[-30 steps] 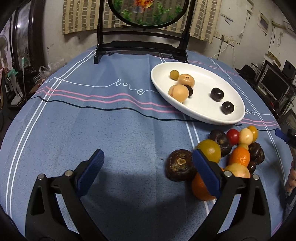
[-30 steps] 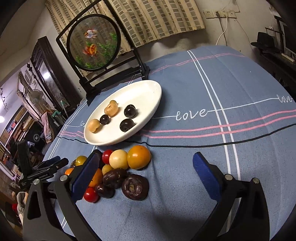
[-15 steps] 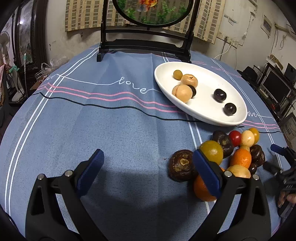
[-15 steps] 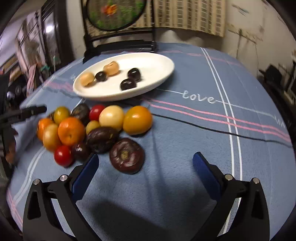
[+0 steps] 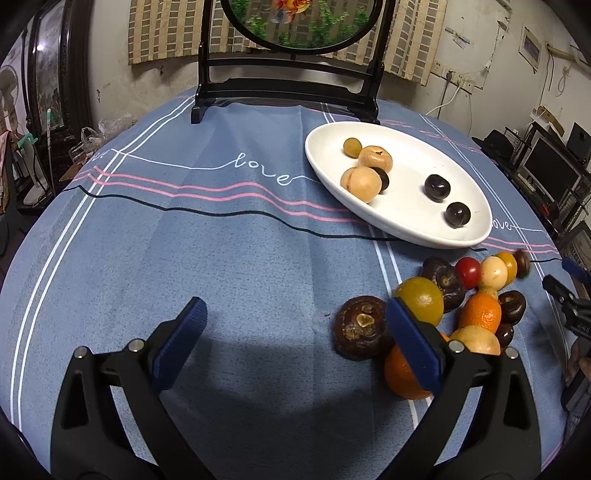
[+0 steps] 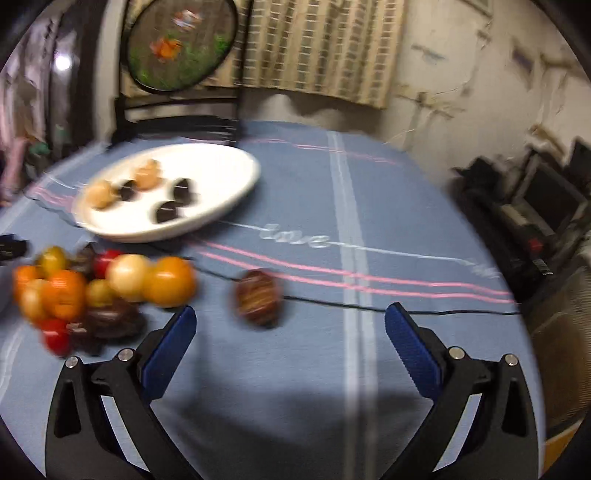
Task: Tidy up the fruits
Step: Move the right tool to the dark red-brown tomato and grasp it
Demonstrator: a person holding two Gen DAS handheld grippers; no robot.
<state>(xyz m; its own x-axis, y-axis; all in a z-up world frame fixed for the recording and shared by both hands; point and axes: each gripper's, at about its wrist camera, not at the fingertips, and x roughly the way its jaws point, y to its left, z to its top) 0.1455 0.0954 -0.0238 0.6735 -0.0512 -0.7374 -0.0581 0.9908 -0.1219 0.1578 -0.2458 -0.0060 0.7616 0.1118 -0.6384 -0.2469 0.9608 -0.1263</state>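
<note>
A pile of mixed fruit (image 5: 476, 306), orange, yellow, red and dark brown, lies on the blue tablecloth in front of a white oval plate (image 5: 413, 166). The plate holds two tan fruits, a small yellow one and three dark ones. My left gripper (image 5: 295, 325) is open over bare cloth, with its right finger just in front of a dark brown fruit (image 5: 360, 326). My right gripper (image 6: 290, 325) is open and empty. The right wrist view is blurred. In it a dark brown fruit (image 6: 258, 297) lies apart from the pile (image 6: 92, 288), just beyond the fingers. The plate (image 6: 229, 166) sits behind.
A black stand with a round goldfish screen (image 5: 291, 22) is at the table's far edge. The right gripper's tip (image 5: 565, 291) shows at the right of the pile. Shelves with electronics (image 6: 535, 206) stand beyond the table's right side.
The right gripper has swung low and rightward along the pile. One dark brown fruit has come away from the pile and now lies alone on the cloth. The left gripper has barely shifted.
</note>
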